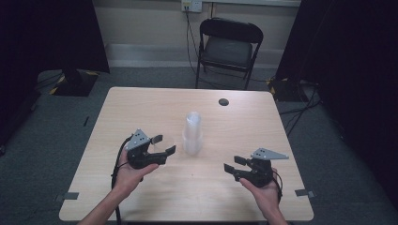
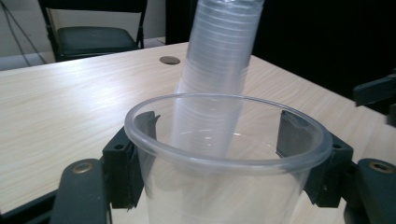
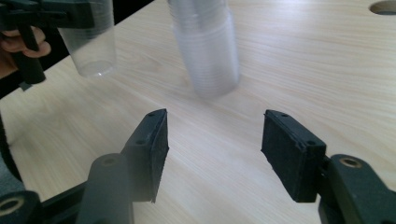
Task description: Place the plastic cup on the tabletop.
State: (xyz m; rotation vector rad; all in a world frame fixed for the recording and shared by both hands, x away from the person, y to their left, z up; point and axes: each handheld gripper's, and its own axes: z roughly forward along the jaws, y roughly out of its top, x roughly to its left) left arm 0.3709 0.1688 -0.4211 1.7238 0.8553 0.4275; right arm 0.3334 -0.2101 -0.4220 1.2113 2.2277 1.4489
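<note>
Just one clear plastic cup (image 2: 224, 158) pinched in left gripper (image 2: 224, 154) fingers, rim round, right gripper (image 3: 212, 144) fingers spread.

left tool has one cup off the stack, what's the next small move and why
Probably lower the clear cup onto bare table, away from the stack. The left tool grips it just below the rim, off the tabletop, while the right tool is open and empty.
</note>
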